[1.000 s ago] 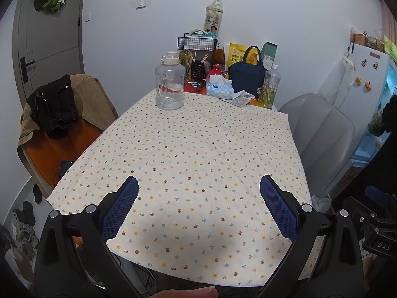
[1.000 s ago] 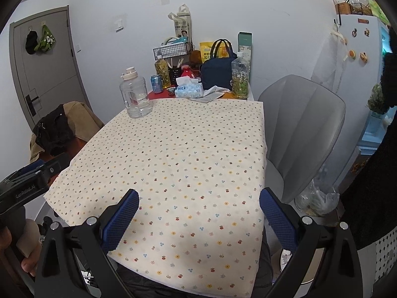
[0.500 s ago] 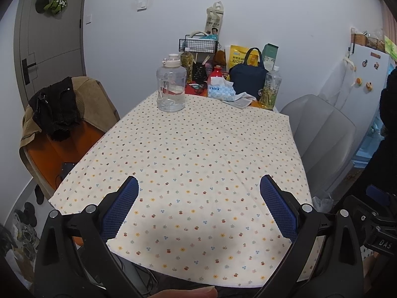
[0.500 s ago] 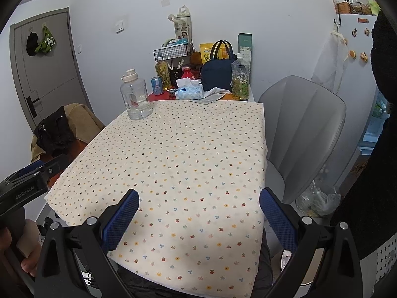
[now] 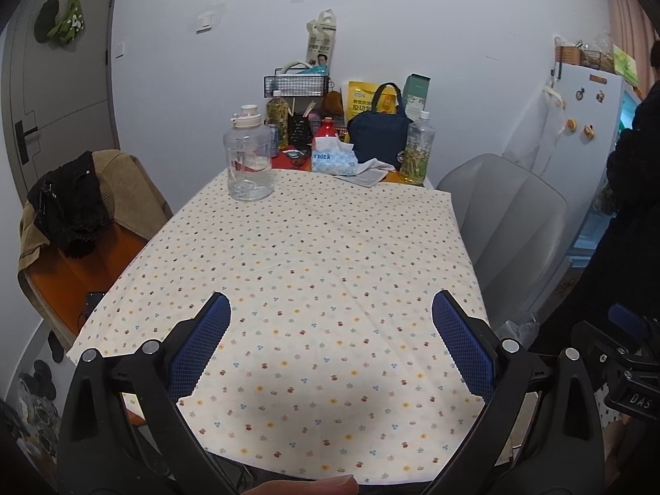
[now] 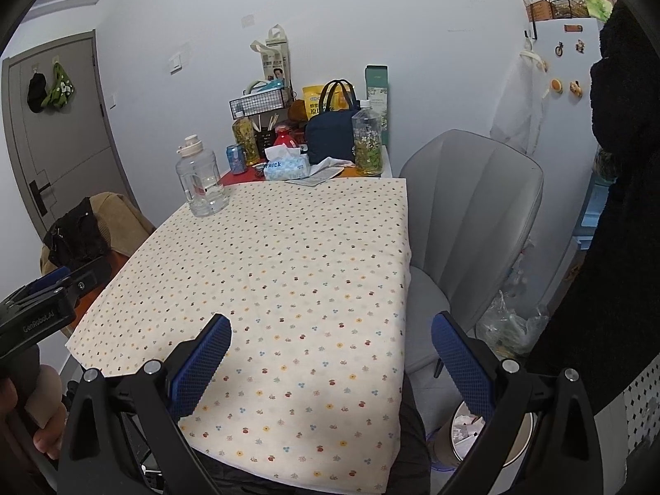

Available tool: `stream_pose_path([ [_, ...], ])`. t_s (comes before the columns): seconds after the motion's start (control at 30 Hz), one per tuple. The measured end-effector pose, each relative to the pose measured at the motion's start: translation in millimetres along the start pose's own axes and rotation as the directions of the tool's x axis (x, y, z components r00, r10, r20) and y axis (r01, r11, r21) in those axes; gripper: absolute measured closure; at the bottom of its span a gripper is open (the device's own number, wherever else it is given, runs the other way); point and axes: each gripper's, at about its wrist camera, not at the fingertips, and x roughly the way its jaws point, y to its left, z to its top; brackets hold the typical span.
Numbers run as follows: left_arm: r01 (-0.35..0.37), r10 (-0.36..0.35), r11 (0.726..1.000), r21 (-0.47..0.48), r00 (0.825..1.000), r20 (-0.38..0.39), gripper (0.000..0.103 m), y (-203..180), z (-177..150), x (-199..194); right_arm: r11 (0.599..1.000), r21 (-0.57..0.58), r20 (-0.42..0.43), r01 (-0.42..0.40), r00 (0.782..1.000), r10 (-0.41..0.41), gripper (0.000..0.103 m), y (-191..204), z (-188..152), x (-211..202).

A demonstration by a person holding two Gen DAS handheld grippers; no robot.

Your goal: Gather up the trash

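My left gripper (image 5: 330, 330) is open and empty above the near edge of the table with the dotted cloth (image 5: 313, 255). My right gripper (image 6: 330, 342) is open and empty above the same table (image 6: 297, 255), near its right front. A small bin (image 6: 491, 433) holding white scraps stands on the floor at the lower right, partly hidden by my right finger. A crumpled white tissue or paper (image 5: 373, 167) lies at the far end of the table beside a blue tissue pack (image 5: 332, 161), which also shows in the right wrist view (image 6: 286, 165).
A clear water jug (image 5: 247, 156) stands far left on the table. Bottles, a navy bag (image 5: 381, 132) and a wire basket crowd the far end. A grey chair (image 6: 466, 222) stands on the right, a plastic bag (image 6: 511, 326) beside it. A chair with clothes (image 5: 82, 206) is on the left.
Both cameras shifted slightly; the far-end objects sit a little lower in the views. Both grippers stayed open and empty.
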Motion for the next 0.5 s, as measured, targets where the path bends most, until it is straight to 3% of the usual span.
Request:
stream_pose_path([
  [0.27,-0.014,0.014,1.0,-0.001,1.0,0.01,0.006,0,1,0,1.0,0.0,-0.008,0.0,1.0,0.0,0.008,1,1,5],
  [0.5,-0.017,0.016,1.0,-0.025,0.999,-0.035,0.006,13,-4,18,0.999,-0.036,-0.035,-0.018,0.999,0.016,0.008,13,-1,24],
])
